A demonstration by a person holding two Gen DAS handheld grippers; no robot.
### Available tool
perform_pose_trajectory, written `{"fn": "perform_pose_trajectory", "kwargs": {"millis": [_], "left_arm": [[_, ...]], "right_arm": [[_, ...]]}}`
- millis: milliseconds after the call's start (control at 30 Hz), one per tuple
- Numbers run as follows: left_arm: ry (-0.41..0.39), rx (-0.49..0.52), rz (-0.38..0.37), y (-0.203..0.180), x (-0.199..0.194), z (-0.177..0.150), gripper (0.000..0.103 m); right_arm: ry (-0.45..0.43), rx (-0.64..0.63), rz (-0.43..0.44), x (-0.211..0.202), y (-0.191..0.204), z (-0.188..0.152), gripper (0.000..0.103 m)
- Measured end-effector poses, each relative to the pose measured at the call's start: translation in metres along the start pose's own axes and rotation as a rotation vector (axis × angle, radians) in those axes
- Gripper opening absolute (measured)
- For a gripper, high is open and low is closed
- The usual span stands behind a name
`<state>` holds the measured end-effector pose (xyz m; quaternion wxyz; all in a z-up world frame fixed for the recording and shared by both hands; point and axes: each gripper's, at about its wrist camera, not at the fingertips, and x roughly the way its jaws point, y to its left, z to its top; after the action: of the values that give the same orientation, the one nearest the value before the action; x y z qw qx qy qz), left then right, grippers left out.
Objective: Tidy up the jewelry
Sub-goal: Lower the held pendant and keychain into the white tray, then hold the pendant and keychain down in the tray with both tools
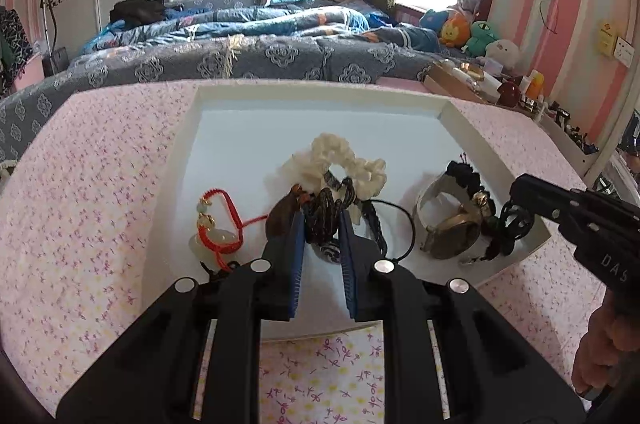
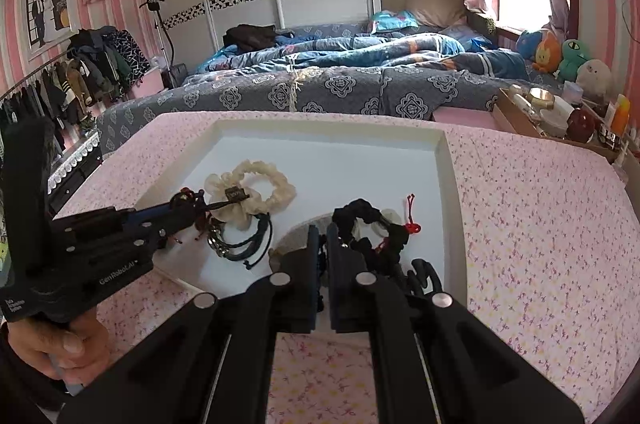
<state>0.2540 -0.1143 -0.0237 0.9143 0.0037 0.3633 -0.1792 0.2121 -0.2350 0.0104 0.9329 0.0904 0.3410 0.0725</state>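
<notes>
A shallow white rectangular tray (image 1: 460, 116) sat on a pale pink tablecloth (image 1: 100, 184) printed with small magenta and yellow flowers. In it lay a cream ruffled fabric scrunchie (image 1: 340, 160), a red braided cord bracelet (image 1: 224, 220) and a black fabric scrunchie (image 2: 372, 228).

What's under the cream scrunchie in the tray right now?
The cream scrunchie lies on the white tray, its near edge overlapping dark braided cords between the left gripper fingers. Anything else beneath is hidden.
</notes>
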Motion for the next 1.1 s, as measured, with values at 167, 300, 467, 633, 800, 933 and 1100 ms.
{"fn": "perform_pose_trajectory", "kwargs": {"millis": [167, 300, 467, 633, 800, 933, 1100], "left_arm": [[0.008, 0.012, 0.021, -0.002, 0.005, -0.003, 0.016], [0.023, -0.003, 0.035, 0.002, 0.009, -0.004, 0.016], [0.028, -0.004, 0.050, 0.002, 0.012, -0.004, 0.016], [0.035, 0.001, 0.062, 0.001, 0.013, -0.006, 0.017], [0.042, -0.014, 0.072, 0.005, 0.015, -0.006, 0.017], [0.043, -0.003, 0.084, 0.003, 0.016, -0.006, 0.017], [0.042, 0.009, 0.089, 0.000, 0.016, -0.006, 0.017]], "right_arm": [[0.022, 0.008, -0.011, 0.008, -0.003, -0.005, 0.003], [0.041, 0.007, -0.021, 0.015, -0.004, -0.009, 0.003], [0.056, 0.001, -0.029, 0.019, -0.003, -0.013, 0.003], [0.066, -0.007, -0.035, 0.021, -0.001, -0.013, 0.003], [0.076, -0.008, -0.043, 0.024, 0.000, -0.015, 0.003], [0.080, -0.008, -0.048, 0.025, 0.001, -0.016, 0.003], [0.084, -0.008, -0.053, 0.027, 0.002, -0.017, 0.003]]}}
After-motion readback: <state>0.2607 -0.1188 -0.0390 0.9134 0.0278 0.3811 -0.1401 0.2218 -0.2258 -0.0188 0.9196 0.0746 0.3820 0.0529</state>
